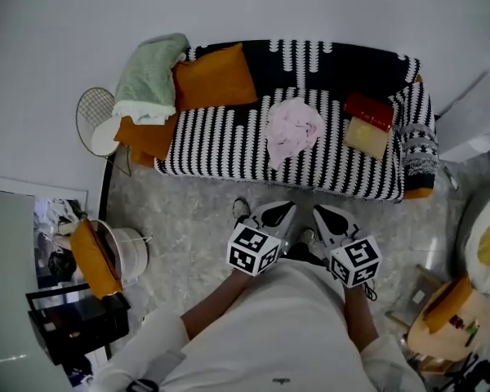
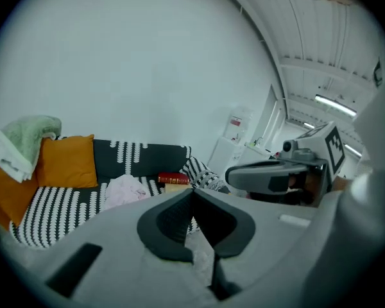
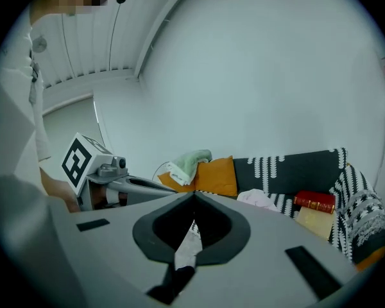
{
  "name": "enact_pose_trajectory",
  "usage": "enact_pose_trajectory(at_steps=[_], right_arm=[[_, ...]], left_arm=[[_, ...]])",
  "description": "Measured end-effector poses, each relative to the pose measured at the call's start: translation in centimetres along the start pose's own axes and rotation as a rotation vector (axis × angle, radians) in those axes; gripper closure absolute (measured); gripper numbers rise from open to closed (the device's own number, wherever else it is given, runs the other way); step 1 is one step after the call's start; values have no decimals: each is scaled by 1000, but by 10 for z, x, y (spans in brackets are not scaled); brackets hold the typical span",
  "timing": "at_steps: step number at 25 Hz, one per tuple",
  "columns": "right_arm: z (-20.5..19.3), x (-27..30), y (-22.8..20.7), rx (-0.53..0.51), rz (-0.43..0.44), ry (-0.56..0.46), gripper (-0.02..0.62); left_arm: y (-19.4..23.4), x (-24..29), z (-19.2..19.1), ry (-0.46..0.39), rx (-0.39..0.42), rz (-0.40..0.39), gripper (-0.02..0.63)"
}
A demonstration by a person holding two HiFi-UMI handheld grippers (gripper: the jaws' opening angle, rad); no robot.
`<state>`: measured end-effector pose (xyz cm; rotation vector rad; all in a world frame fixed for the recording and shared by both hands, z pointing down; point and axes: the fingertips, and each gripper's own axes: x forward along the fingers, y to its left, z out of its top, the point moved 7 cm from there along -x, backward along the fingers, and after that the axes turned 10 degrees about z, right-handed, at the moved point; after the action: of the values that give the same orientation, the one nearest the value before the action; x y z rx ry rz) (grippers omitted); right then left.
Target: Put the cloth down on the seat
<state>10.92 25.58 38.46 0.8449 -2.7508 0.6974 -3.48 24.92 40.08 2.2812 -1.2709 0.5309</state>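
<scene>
Found pink cloth [image 1: 292, 129] crumpled on striped sofa seat [image 1: 220, 137], between orange cushion [image 1: 215, 76] and red book [image 1: 368, 111]. Found left gripper [image 2: 192, 194] and right gripper [image 3: 194, 201] closed tight, empty, well apart from sofa. Judged risk: sliding off front edge if loose folds get snagged.

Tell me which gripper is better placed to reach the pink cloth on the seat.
Left gripper, marginally: it and the right gripper are shut and empty, but it sits slightly nearer the cloth.

Your light is soft and even; both gripper views bulge, corners black, a strip lamp [image 2: 334, 105] glowing at two o'clock.
</scene>
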Motion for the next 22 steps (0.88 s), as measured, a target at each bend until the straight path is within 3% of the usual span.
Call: enact_pose_trajectory(at_steps=[6, 22], right_arm=[[1, 1, 15, -66, -14, 15, 589], [3, 20, 29, -82, -37, 39, 589]], left_arm=[[8, -15, -4, -26, 6, 16, 594], [28, -26, -4, -33, 7, 14, 594]])
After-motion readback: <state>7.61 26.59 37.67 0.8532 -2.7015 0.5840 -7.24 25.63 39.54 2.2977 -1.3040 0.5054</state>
